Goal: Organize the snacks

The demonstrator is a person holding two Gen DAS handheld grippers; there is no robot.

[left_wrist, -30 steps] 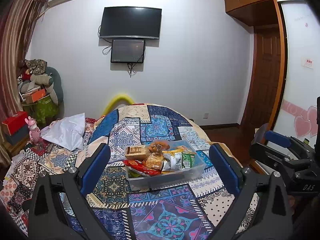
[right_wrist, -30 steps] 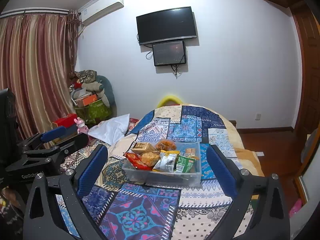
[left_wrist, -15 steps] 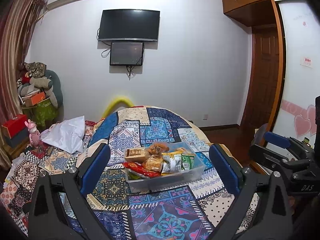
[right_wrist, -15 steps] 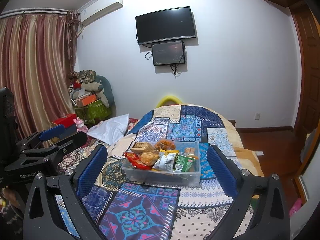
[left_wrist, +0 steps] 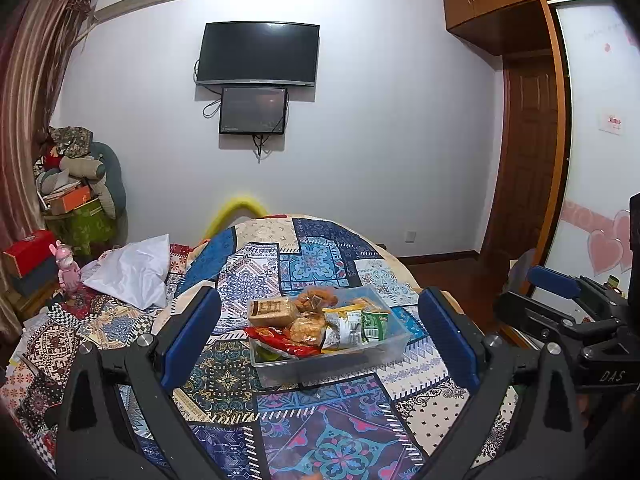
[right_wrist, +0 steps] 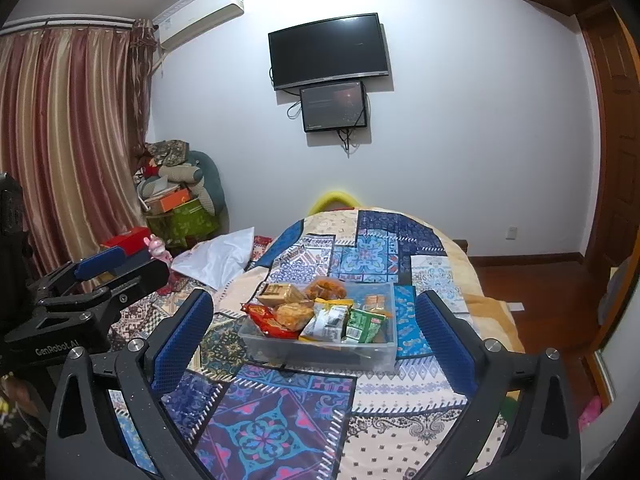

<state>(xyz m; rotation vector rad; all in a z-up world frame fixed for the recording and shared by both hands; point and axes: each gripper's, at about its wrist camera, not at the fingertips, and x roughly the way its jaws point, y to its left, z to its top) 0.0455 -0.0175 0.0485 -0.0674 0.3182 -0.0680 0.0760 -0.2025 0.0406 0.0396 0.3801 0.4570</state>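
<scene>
A clear plastic bin [left_wrist: 394, 344] [right_wrist: 382, 350] sits on the patchwork bedspread, full of snack packets: a brown cracker pack [left_wrist: 272, 312], a red bag [left_wrist: 280, 340], an orange bag [right_wrist: 326, 289], a green packet [right_wrist: 362, 326]. My left gripper [left_wrist: 320, 336] is open and empty, held above the bed short of the bin. My right gripper [right_wrist: 314, 338] is open and empty, also short of the bin. Each gripper shows at the edge of the other's view.
The bed [left_wrist: 328, 440] fills the foreground. A white pillow [left_wrist: 132, 272] and a pink toy [left_wrist: 66, 266] lie at the left. Piled boxes and cushions [right_wrist: 176, 196] stand by the curtain. A TV [left_wrist: 258, 54] hangs on the far wall. A wooden door [left_wrist: 528, 168] is right.
Both views have tilted up slightly, so the bin sits a little lower in frame. Both grippers stay open and nothing has been taken hold of.
</scene>
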